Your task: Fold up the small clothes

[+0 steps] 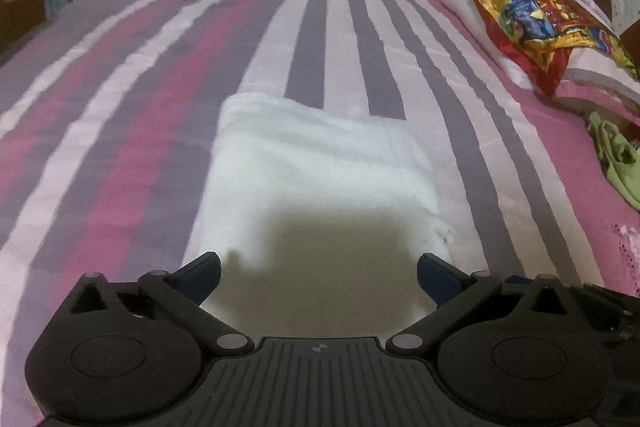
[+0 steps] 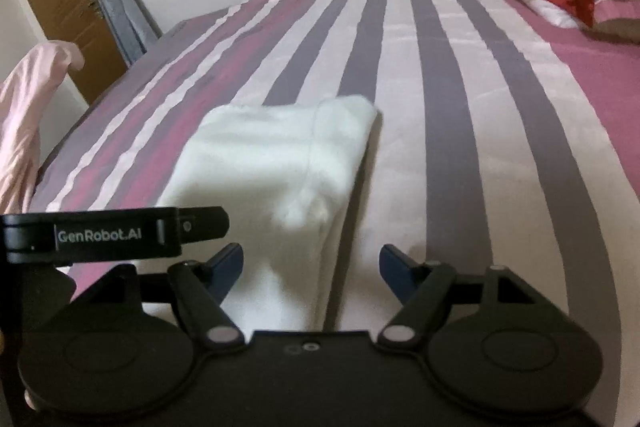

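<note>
A folded white cloth [image 1: 316,179] lies on the striped bedsheet [image 1: 140,115], and everything else is best placed from it. Its far edge runs straight across the stripes; its left edge is a clean fold line, while the right edge ends in a rumpled corner near the tongs. In the right wrist view the white cloth [image 2: 280,163] shows a thicker folded lip along its right side, with the near end trailing down toward the camera.

Beyond the cloth the bedsheet [image 2: 460,87] runs flat to the wall. To the cloth's right and farther back sit a colourful patterned bundle [image 1: 532,15] on a pillow [image 1: 600,75], and nearer, at the sheet's right margin, a green garment [image 1: 616,163], well apart from the cloth. To the cloth's left, at the bed's edge, hangs a pale pink garment [image 2: 28,123] (seen only from the right wrist).

The left gripper [image 1: 319,279] hovers at the cloth's near end, fingers spread wide, nothing between them; its shadow falls on the fabric. The right gripper [image 2: 311,273] is likewise spread wide and holds nothing, its left finger over the cloth's trailing end and its right over bare sheet; whether either touches cannot be told.
</note>
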Tool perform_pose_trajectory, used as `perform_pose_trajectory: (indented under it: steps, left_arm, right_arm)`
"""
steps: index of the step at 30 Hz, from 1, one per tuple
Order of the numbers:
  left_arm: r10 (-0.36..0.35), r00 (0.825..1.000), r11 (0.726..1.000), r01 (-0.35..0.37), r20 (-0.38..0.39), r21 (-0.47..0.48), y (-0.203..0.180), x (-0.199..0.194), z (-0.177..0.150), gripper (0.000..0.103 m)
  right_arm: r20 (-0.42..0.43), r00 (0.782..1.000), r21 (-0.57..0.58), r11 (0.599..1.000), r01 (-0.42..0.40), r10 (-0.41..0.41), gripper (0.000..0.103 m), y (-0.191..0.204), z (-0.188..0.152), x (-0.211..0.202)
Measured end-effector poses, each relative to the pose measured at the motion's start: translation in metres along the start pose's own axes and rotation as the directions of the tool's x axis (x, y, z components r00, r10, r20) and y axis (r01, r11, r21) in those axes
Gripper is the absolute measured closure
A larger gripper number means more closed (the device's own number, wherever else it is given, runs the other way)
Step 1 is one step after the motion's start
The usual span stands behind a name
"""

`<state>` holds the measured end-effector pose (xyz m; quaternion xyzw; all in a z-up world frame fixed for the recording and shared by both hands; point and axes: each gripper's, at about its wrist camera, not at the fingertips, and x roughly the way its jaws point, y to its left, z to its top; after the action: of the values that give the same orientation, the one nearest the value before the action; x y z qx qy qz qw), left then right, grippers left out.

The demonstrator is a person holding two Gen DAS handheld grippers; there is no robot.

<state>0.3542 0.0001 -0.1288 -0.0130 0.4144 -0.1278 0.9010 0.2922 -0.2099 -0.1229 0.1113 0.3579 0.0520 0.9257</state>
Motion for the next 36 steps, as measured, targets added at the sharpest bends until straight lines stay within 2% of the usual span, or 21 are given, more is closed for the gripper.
perform_pose_trajectory:
  steps: [3, 7, 10, 13, 16, 20, 25, 28, 32, 36]
  left_arm:
    - [0.078, 0.996, 0.996, -0.079, 0.038, 0.048, -0.011, -0.025, -0.006, 0.0]
    - [0.102, 0.994, 0.991, -0.098, -0.038, 0.093, -0.022, -0.045, -0.007, 0.0]
    - [0.12, 0.992, 0.99, -0.122, 0.043, 0.071, -0.026, -0.071, -0.02, 0.0]
    - [0.164, 0.98, 0.981, -0.174, 0.111, 0.088, -0.029, -0.097, -0.029, 0.0]
    - [0.224, 0.968, 0.971, -0.232, 0.115, 0.061, -0.025, -0.112, -0.033, 0.0]
    - [0.195, 0.976, 0.98, -0.198, 0.101, 0.022, -0.013, -0.137, -0.043, 0.0]
    - [0.235, 0.96, 0.969, -0.244, 0.155, 0.045, -0.015, -0.171, -0.058, 0.0]
    - [0.228, 0.964, 0.968, -0.24, 0.138, 0.078, -0.021, -0.179, -0.061, 0.0]
    - [0.223, 0.964, 0.971, -0.233, 0.142, 0.057, -0.021, -0.19, -0.063, 0.0]
    - [0.22, 0.969, 0.973, -0.226, 0.113, 0.044, -0.02, -0.187, -0.066, 0.0]
  right_arm:
    - [0.009, 1.0, -0.018, 1.0, -0.002, 0.002, 0.024, 0.006, -0.008, -0.016]
    - [0.018, 1.0, -0.013, 1.0, -0.02, 0.02, 0.022, 0.011, -0.017, -0.038]
    - [0.029, 0.999, -0.015, 0.999, -0.033, 0.034, 0.019, 0.015, -0.023, -0.053]
    - [0.044, 0.998, -0.02, 0.999, -0.047, 0.048, 0.018, 0.02, -0.029, -0.07]
    - [0.05, 0.998, -0.04, 0.998, -0.046, 0.048, 0.017, 0.026, -0.037, -0.084]
    - [0.046, 0.998, -0.076, 0.996, -0.045, 0.049, 0.013, 0.037, -0.048, -0.102]
    - [0.062, 0.996, -0.109, 0.993, -0.049, 0.056, 0.007, 0.05, -0.059, -0.131]
    - [0.081, 0.995, -0.116, 0.992, -0.047, 0.057, 0.003, 0.055, -0.063, -0.145]
    - [0.124, 0.992, -0.12, 0.992, -0.023, 0.038, 0.001, 0.061, -0.066, -0.161]
    - [0.139, 0.99, -0.116, 0.993, -0.009, 0.025, 0.001, 0.063, -0.066, -0.167]
